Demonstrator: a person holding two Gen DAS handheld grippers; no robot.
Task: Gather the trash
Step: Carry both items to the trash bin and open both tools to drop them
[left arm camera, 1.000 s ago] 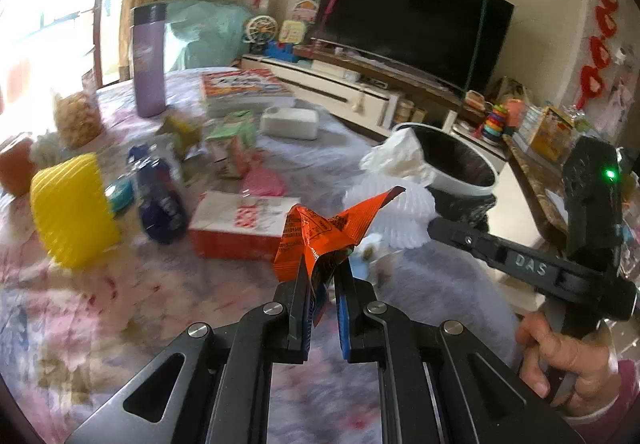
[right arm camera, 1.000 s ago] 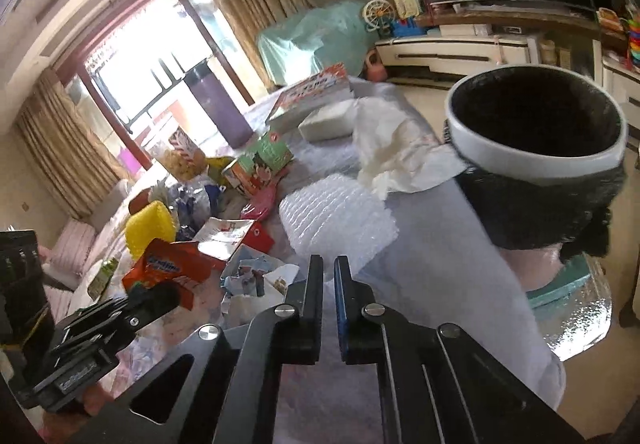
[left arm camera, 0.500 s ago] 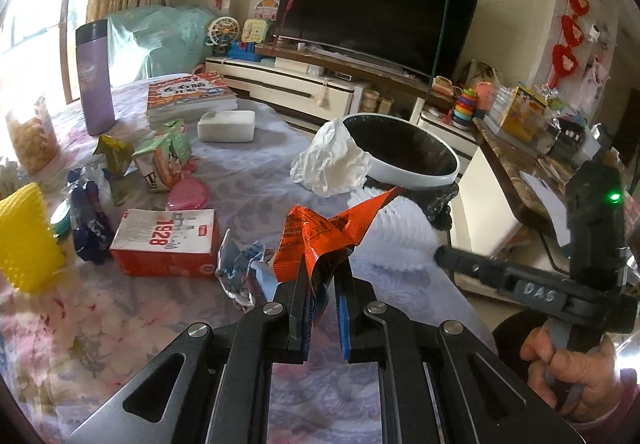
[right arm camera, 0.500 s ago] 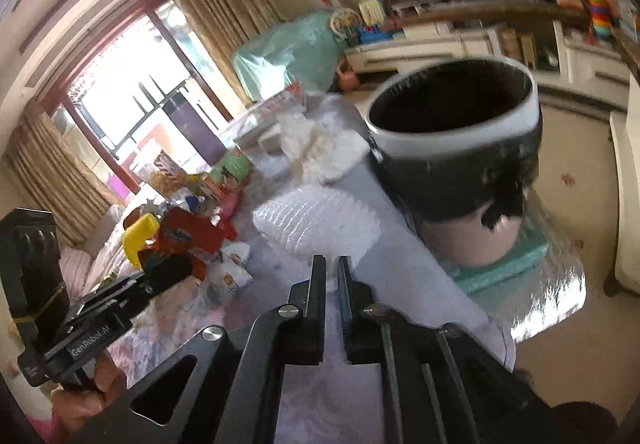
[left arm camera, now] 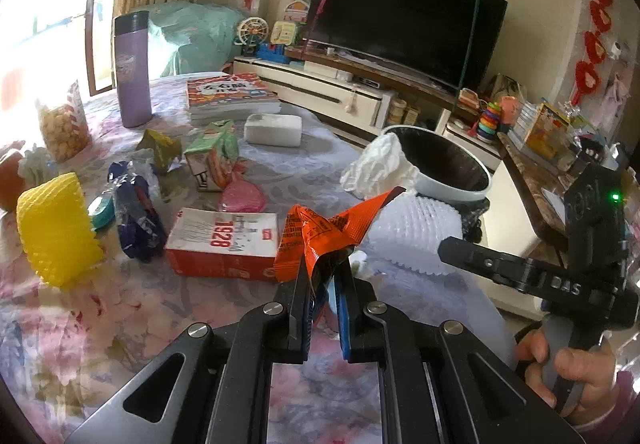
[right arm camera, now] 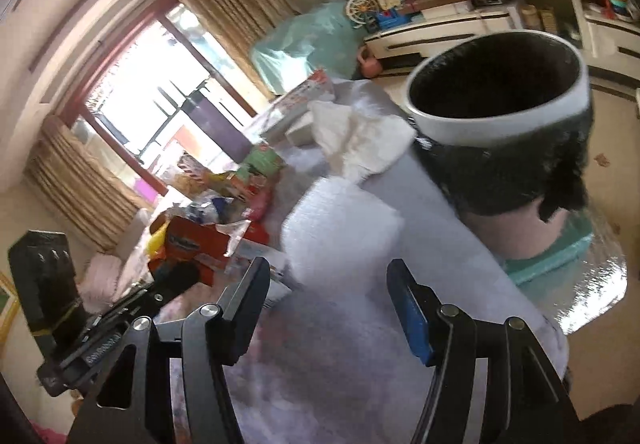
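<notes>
My left gripper (left arm camera: 325, 276) is shut on a crumpled orange wrapper (left arm camera: 320, 232) and holds it above the table. My right gripper (right arm camera: 328, 284) has its jaws opening, with nothing between them; a white foam net (right arm camera: 340, 228) lies just ahead of its fingertips. The same foam net (left arm camera: 412, 236) shows in the left wrist view near the table edge, with the right gripper (left arm camera: 448, 248) reaching in from the right. A crumpled white tissue (right arm camera: 360, 139) lies beyond it. The trash bin (right arm camera: 500, 91), white-rimmed with a black liner, stands beside the table.
On the floral tablecloth (left arm camera: 100, 308) lie a red and white box (left arm camera: 224, 244), a yellow foam net (left arm camera: 56, 228), a blue wrapper (left arm camera: 136, 215), a green carton (left arm camera: 212, 159), a purple flask (left arm camera: 132, 71) and books (left arm camera: 232, 95). A TV (left arm camera: 404, 19) stands behind.
My right gripper's jaws went from shut to wide apart, and it moved closer to the white foam net. The left gripper kept its hold on the orange wrapper.
</notes>
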